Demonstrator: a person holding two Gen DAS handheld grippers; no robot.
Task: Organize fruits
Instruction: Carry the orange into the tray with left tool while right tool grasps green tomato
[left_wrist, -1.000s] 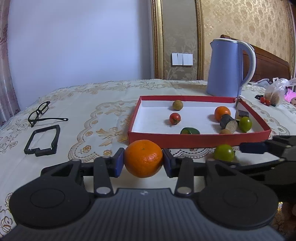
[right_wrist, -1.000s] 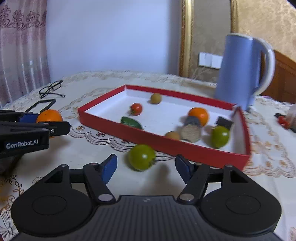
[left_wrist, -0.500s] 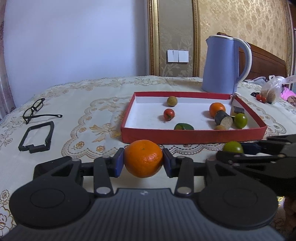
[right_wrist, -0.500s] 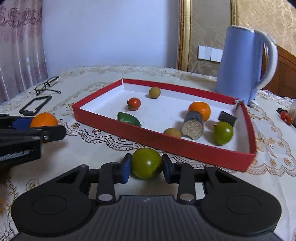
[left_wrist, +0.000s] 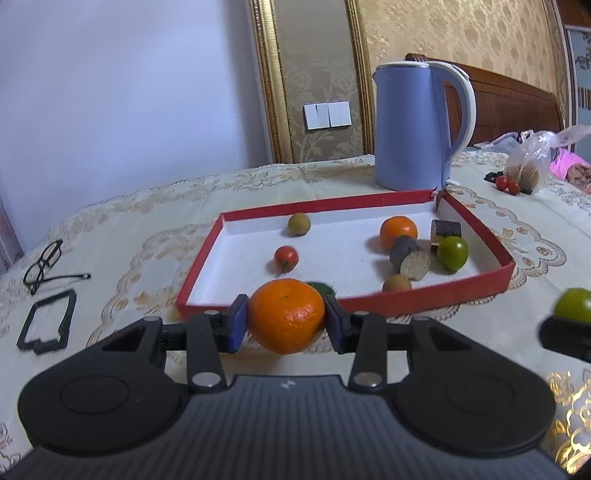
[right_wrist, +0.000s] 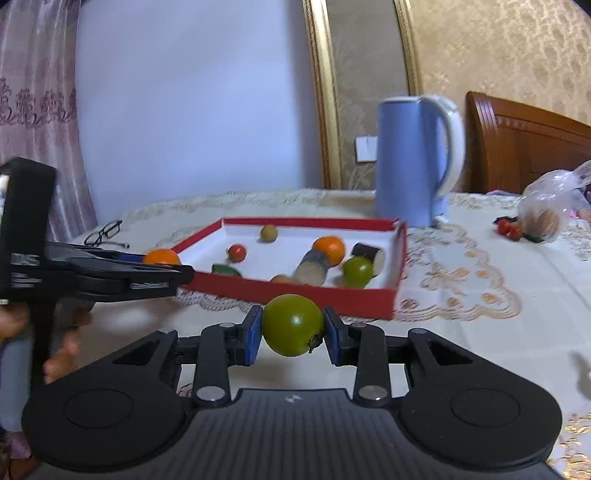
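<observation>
My left gripper is shut on an orange mandarin and holds it above the cloth, just in front of the red tray's near wall. My right gripper is shut on a green tomato, lifted in front of the red tray. The tray holds several fruits: a second mandarin, a green tomato, a red tomato, a brown round fruit and a cut dark piece. The left gripper with its mandarin shows at the left of the right wrist view.
A blue kettle stands behind the tray. Glasses and a black frame lie at the left. A plastic bag and small red fruits lie at the far right on the embroidered cloth.
My right gripper closed on the green tomato and lifted it off the cloth. Both grippers rose and moved toward the tray, each with its fruit.
</observation>
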